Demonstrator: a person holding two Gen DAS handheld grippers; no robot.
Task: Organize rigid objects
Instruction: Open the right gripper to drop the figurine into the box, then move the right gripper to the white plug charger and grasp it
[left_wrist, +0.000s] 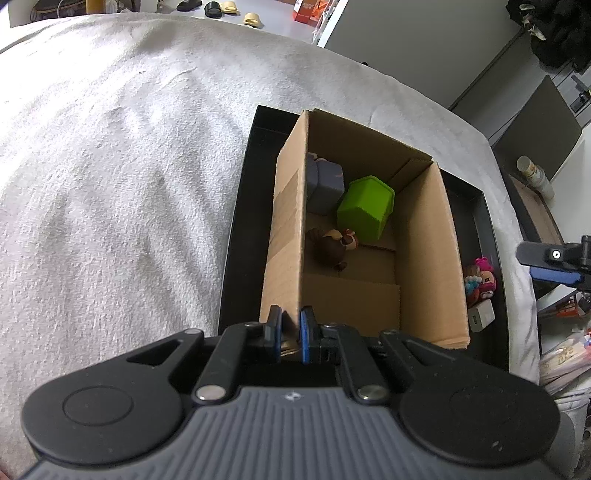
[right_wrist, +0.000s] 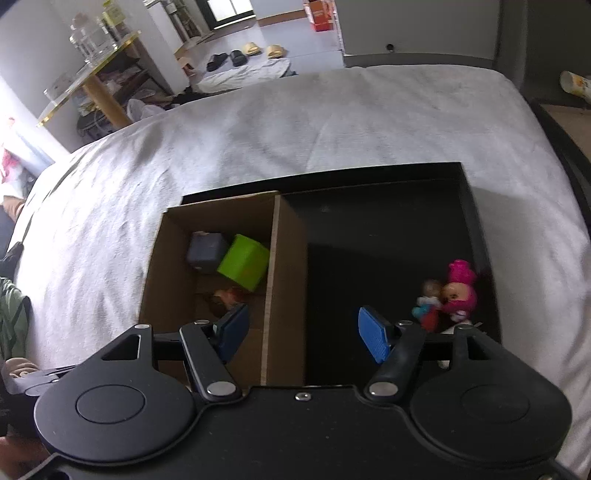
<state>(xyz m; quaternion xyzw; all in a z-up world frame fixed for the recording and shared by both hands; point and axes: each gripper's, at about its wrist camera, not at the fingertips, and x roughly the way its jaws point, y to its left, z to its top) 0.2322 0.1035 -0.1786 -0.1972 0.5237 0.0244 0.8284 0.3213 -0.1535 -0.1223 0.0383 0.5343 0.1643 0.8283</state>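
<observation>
The open-topped brown cardboard box (right_wrist: 207, 266) stands in the shallow black tray (right_wrist: 369, 236) on its left side; its far end is taken up by a grey block (right_wrist: 205, 252), a lime-green plastic house-shaped block (right_wrist: 243, 266) and a brown figurine (left_wrist: 332, 247), while the near floor lies bare. Right of the box the tray floor is open, save for pink and blue toy figures (right_wrist: 448, 295) and a white cube (left_wrist: 481, 316) crowded in the near right corner; the box's right wall (right_wrist: 271, 288) stands between the two spaces.

Wide-open right tool (right_wrist: 308, 330) above cardboard box (right_wrist: 275, 295) wall, green block (right_wrist: 243, 266) inside, pink doll (right_wrist: 458, 291) outside.

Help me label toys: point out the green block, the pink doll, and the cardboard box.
green block (left_wrist: 364, 206), left wrist view, top face.
pink doll (right_wrist: 460, 291), right wrist view, head.
cardboard box (left_wrist: 428, 258), left wrist view, right inner wall.
</observation>
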